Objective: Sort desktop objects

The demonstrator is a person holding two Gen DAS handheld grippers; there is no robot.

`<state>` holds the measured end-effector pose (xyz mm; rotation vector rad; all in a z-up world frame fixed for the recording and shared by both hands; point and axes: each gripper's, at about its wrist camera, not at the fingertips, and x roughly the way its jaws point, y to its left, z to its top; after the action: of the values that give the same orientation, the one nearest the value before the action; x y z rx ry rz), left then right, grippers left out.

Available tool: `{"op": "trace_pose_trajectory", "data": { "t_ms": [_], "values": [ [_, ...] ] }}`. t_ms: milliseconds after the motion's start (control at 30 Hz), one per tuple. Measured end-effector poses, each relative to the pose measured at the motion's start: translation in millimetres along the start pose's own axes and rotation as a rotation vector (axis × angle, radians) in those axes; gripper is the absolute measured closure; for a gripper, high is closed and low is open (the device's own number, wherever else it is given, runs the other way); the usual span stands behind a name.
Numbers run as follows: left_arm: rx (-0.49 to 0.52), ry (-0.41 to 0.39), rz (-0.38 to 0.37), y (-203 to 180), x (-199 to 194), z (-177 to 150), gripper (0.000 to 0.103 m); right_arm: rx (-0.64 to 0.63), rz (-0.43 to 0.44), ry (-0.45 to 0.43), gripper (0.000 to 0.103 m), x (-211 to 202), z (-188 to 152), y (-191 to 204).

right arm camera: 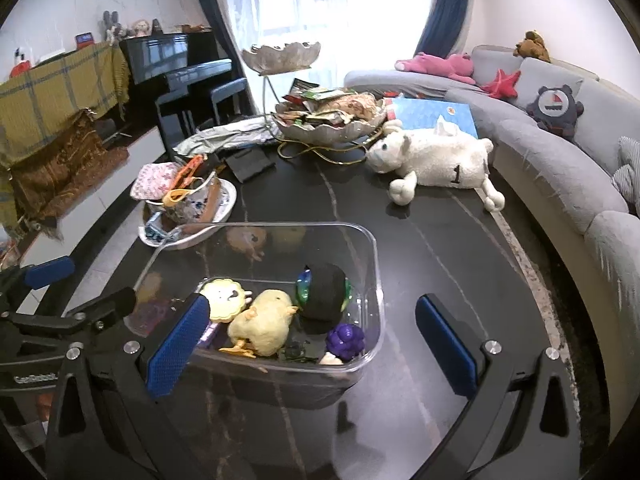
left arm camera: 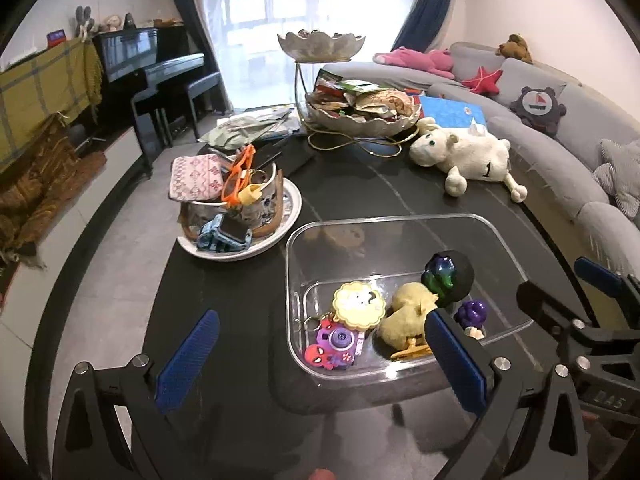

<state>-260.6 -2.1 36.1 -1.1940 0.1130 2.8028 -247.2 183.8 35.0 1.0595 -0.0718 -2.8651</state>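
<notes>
A clear plastic bin [left arm camera: 304, 236] [right arm camera: 374, 276] stands on the dark table. It holds a yellow plush chick [left arm camera: 408, 314] [right arm camera: 266, 322], a yellow sheep tag [left arm camera: 359, 306] [right arm camera: 222, 300], a purple camera charm [left arm camera: 340, 338], a black and green toy [left arm camera: 450, 276] [right arm camera: 324, 290] and a purple grape toy [left arm camera: 472, 312] [right arm camera: 345, 340]. My left gripper [left arm camera: 324, 364] is open and empty at the bin's near side. My right gripper [right arm camera: 312, 340] is open and empty, its fingers either side of the bin's near right corner. A white plush sheep [left arm camera: 468, 156] [right arm camera: 436, 160] lies behind.
A plate [left arm camera: 290, 210] [right arm camera: 226, 204] at the left carries a bowl with a pink pouch [left arm camera: 196, 176], orange glasses [left arm camera: 238, 178] and a blue watch [left arm camera: 224, 234]. A two-tier snack stand [left arm camera: 360, 112] [right arm camera: 320, 120] is behind. A grey sofa [left arm camera: 560, 152] curves along the right.
</notes>
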Motion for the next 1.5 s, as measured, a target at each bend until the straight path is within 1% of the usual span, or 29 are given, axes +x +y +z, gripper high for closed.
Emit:
{"op": "trace_pose_trajectory", "data": {
  "t_ms": [100,167,267,400,533,733,1133,1500],
  "values": [
    [-0.009,0.012,-0.019,2.2,-4.2,-3.2,0.001,0.001,0.001,-0.002,0.001,-4.6,-3.7,0.9],
    [-0.012,0.002,-0.024,2.8,-9.5,-4.6,0.001,-0.005,-0.019,0.004,0.001,-5.4,-5.9,2.1],
    [-0.002,-0.017,-0.011,1.6,-15.8,-6.2,0.001,-0.006,-0.02,0.006,0.001,-8.8,-8.3,3.5],
    [0.008,0.007,-0.001,-1.2,-17.1,-8.6,0.001,0.003,-0.005,-0.011,0.001,-17.7,-9.0,2.8],
    [0.003,-0.003,0.012,-1.9,-25.3,-11.4,0.001,-0.001,0.006,-0.013,0.001,-24.7,-11.2,5.2],
    [-0.006,-0.016,0.009,0.6,-39.6,-14.6,0.001,0.001,0.024,-0.032,0.001,-39.2,-13.6,8.2],
    [-0.014,-0.031,0.005,0.9,-65.0,-21.2,0.001,-0.014,0.012,-0.06,0.001,-65.4,-14.7,13.5],
    [-0.006,-0.041,0.005,-4.0,-86.3,-30.5,0.001,-0.017,-0.003,-0.063,0.001,-86.8,-24.0,13.1]
  ]
}}
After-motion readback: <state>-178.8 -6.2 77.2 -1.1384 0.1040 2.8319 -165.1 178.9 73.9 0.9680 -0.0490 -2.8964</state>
